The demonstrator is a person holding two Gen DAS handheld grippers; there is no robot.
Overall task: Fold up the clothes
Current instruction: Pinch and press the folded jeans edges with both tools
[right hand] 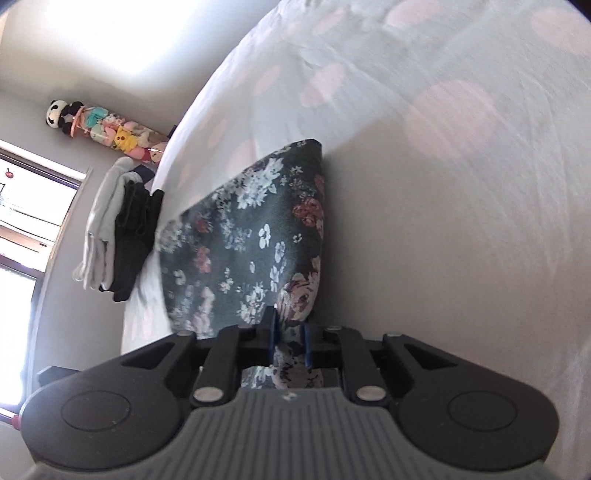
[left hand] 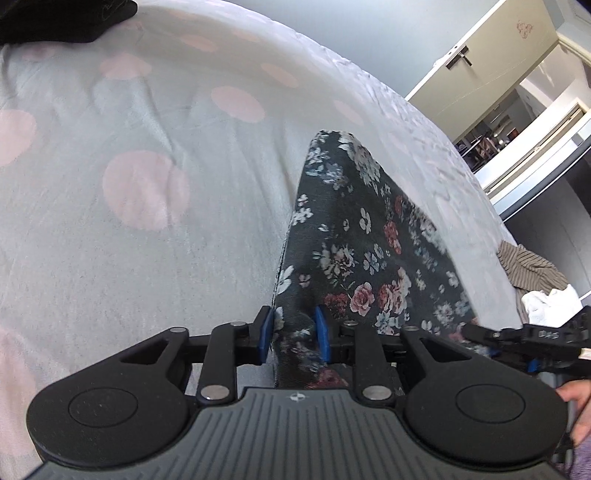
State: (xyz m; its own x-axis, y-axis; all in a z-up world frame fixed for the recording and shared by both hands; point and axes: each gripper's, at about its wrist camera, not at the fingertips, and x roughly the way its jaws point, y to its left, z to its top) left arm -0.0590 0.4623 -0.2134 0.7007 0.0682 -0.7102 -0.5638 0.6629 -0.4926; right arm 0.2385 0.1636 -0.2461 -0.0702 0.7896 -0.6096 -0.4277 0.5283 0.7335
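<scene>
A dark floral garment (left hand: 364,236) hangs stretched above the bed, held by both grippers. My left gripper (left hand: 294,334) is shut on a bunched corner of it between its blue pads. My right gripper (right hand: 290,341) is shut on another corner of the same floral garment (right hand: 251,236). The right gripper also shows at the right edge of the left wrist view (left hand: 532,338). The garment's far end reaches down to the bed sheet.
The bed has a pale sheet with pink dots (left hand: 147,184). A black garment (left hand: 62,18) lies at the far left corner. Striped and white clothes (left hand: 539,284) lie at the right. A stack of folded clothes (right hand: 118,229) sits by the bed's edge near a window.
</scene>
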